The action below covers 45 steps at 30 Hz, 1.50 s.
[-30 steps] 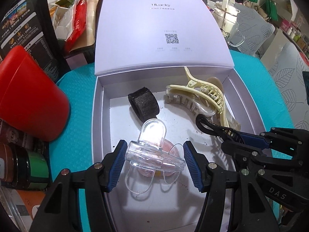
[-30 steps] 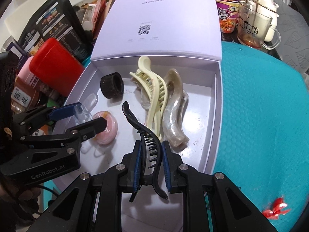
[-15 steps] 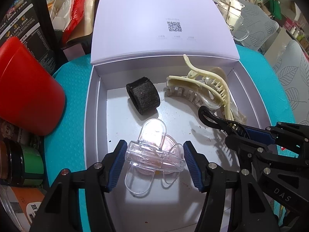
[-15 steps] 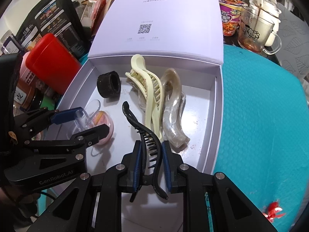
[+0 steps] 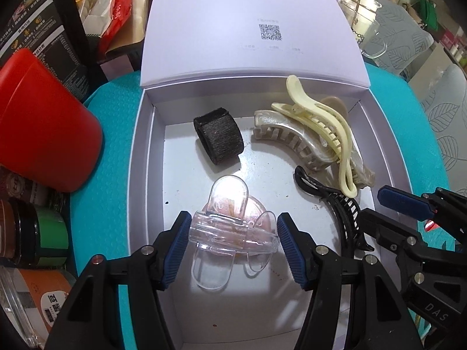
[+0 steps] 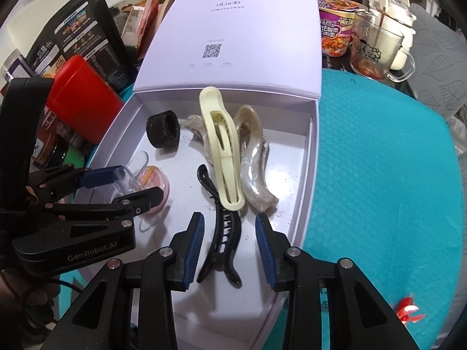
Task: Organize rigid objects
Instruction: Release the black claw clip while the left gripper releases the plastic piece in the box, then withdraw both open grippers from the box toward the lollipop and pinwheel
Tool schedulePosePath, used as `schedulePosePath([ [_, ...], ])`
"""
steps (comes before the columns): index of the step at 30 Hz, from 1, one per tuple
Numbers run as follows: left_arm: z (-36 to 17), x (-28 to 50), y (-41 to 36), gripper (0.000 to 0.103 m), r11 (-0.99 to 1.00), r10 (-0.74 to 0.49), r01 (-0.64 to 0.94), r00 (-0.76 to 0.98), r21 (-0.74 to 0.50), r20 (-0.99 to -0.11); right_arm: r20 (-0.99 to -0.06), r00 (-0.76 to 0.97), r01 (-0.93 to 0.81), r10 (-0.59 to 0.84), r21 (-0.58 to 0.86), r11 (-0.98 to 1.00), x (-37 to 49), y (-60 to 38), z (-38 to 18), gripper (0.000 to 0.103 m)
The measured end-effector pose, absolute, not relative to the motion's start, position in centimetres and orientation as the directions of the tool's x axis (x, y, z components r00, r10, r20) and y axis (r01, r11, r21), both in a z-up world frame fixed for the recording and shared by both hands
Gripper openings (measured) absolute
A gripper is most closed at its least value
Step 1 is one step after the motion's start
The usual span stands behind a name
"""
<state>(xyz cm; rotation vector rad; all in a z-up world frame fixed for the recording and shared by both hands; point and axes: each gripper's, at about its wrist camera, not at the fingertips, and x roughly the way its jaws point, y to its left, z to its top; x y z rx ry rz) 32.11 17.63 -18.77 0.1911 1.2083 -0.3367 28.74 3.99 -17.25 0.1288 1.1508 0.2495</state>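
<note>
My right hand-held gripper [image 6: 230, 246] has just been opening; the black hair claw [image 6: 223, 233] lies loose between its parted pads on the floor of the white box [image 6: 303, 175]. My left hand-held gripper [image 5: 233, 246] clamps the clear hair claw [image 5: 230, 230] over the box floor.

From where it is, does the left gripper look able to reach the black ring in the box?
Probably not yet: the left gripper tongs are shut on the clear clip. Otherwise the way to the black ring looks free, just beyond the clip on bare box floor.
</note>
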Motion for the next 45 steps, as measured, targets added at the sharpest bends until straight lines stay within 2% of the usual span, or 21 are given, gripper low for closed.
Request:
schedulePosePath([
  [16,-12.5,28.6,17.3,0.06,0.942,-0.196,0.332,0.409,-0.055,-0.891,-0.861,0.446,-0.139,0.243,0.201,0.97,25.8,2.1,-12.6,0.036],
  [28,-6.7,25.9,18.1,0.06,0.948,-0.214,0.316,0.511,-0.05,-0.832,-0.809,0.537,-0.154,0.238,0.184,0.971,22.8,1.4,-7.4,0.036],
  [45,-0.4,18.5,18.0,0.06,0.958,-0.216,0.284,0.617,-0.042,-0.756,-0.747,0.611,-0.201,0.262,0.174,0.964,16.7,0.0,-1.8,0.036],
])
